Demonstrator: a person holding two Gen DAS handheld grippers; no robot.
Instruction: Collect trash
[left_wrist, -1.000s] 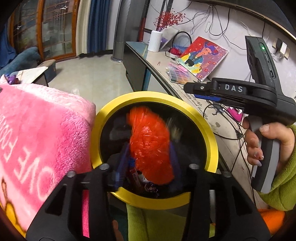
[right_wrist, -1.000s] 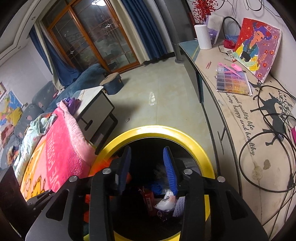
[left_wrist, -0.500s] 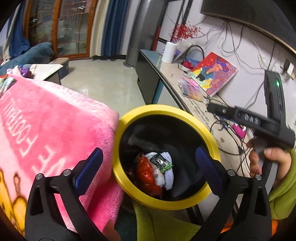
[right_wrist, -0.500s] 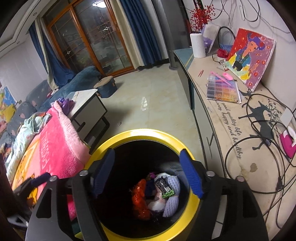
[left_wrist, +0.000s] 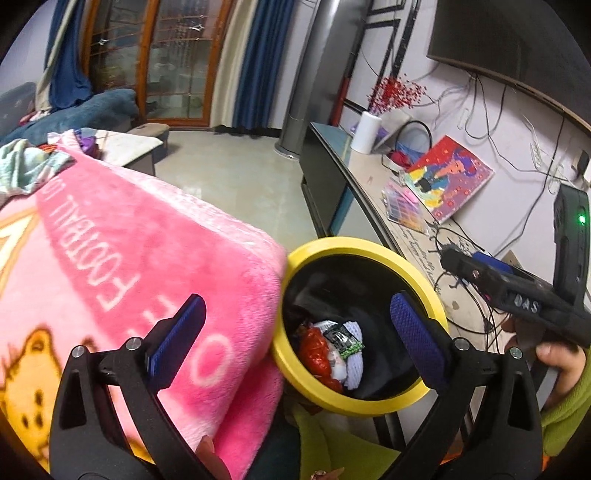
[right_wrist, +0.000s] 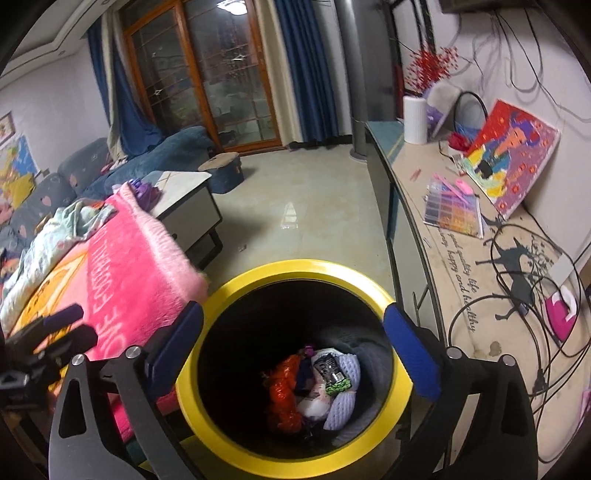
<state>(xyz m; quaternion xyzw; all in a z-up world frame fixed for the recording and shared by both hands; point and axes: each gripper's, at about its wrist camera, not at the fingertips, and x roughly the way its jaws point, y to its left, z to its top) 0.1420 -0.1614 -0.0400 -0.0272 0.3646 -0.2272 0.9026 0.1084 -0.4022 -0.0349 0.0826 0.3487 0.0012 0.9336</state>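
A black bin with a yellow rim (left_wrist: 434, 301) (right_wrist: 402, 387) stands on the floor between a pink blanket and a long cabinet. Inside it lie an orange-red crumpled wrapper (left_wrist: 314, 350) (right_wrist: 282, 391), white foam netting (right_wrist: 343, 391) and a dark packet (right_wrist: 330, 371). My left gripper (left_wrist: 295, 336) is open and empty, above the bin's left side and the blanket. My right gripper (right_wrist: 293, 350) is open and empty, directly above the bin's mouth. The right gripper's body shows at the right of the left wrist view (left_wrist: 517, 295).
The pink plush blanket (left_wrist: 122, 266) (right_wrist: 122, 269) lies against the bin's left side. The long cabinet (right_wrist: 461, 266) on the right carries cables, a colourful painting (right_wrist: 513, 155), a bead box and a white vase. A low table (right_wrist: 184, 192) and a sofa stand beyond.
My left gripper opened and the orange wrapper dropped into the bin. My right gripper opened too. Both grippers rose and pulled back; the left one shifted left over the blanket.
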